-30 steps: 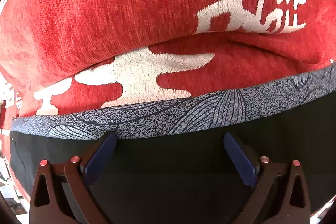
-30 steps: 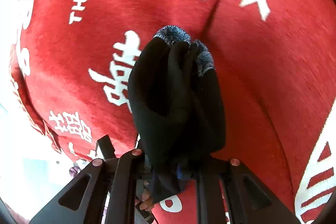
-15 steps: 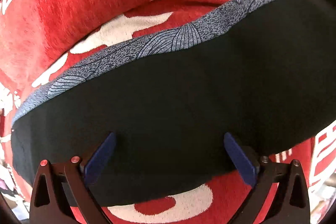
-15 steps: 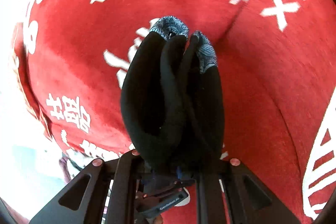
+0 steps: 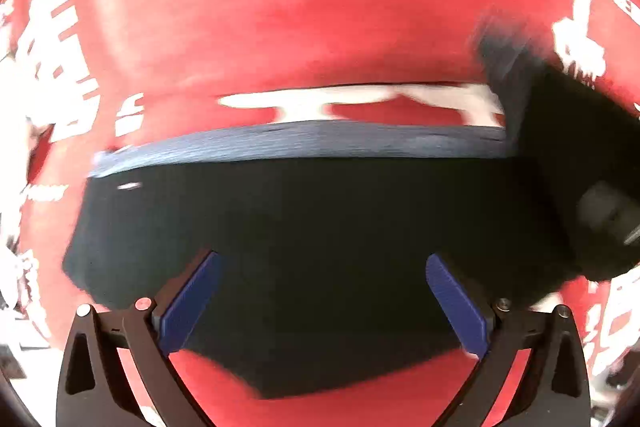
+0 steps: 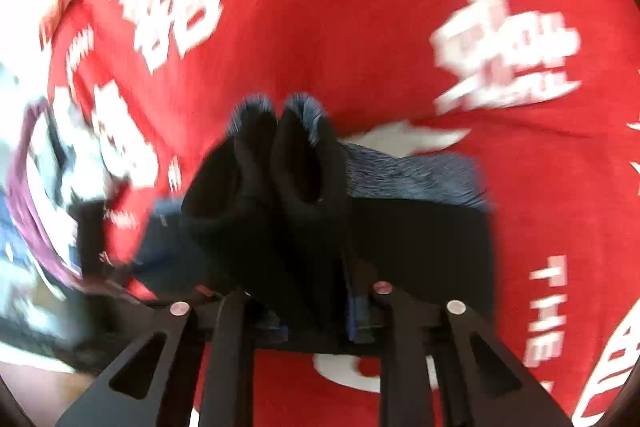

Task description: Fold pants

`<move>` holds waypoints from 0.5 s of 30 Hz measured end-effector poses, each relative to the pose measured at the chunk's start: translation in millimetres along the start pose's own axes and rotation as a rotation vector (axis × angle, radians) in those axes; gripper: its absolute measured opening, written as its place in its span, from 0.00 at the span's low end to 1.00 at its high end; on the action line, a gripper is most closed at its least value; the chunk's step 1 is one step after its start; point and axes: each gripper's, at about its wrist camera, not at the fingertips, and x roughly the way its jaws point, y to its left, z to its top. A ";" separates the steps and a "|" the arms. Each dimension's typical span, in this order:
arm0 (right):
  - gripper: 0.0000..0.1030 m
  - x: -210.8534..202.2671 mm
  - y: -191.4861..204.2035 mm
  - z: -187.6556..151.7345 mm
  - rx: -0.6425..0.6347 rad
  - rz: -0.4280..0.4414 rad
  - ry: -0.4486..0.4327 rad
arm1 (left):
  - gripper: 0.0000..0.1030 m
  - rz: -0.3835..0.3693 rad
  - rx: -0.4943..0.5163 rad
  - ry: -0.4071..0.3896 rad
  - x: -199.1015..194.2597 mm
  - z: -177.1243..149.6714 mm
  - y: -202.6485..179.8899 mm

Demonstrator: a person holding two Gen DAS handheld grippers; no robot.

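Since a moment earlier, the black pants with a grey patterned waistband (image 5: 304, 251) slid lower over the red blanket with white letters (image 5: 320, 27). Left gripper (image 5: 320, 303) gaped wide; right gripper (image 6: 304, 311) pinched bunched pants. Laying them flat and slowly would help.

the pants (image 5: 320, 227) lie flat on the blanket (image 5: 320, 7), waistband (image 5: 300, 143) on the far side. the left gripper (image 5: 320, 303) hangs over them, fingers spread. at their right end a bunched part rises, clamped in the right gripper (image 6: 316, 315).
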 end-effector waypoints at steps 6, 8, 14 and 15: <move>0.68 97.4 81.8 -39.8 -0.276 -0.309 0.123 | 1.00 0.027 -0.087 0.028 5.5 -28.6 59.8; 0.75 96.6 102.8 -48.1 -0.347 -0.324 0.116 | 1.00 0.029 -0.089 0.029 15.0 -30.5 73.2; 0.75 43.8 147.1 -66.2 -0.486 -0.231 0.046 | 1.00 -0.123 -0.080 0.013 18.9 -12.7 89.6; 0.75 30.3 131.1 -62.1 -0.412 -0.201 0.041 | 1.00 -0.179 -0.053 0.017 15.2 -9.5 81.7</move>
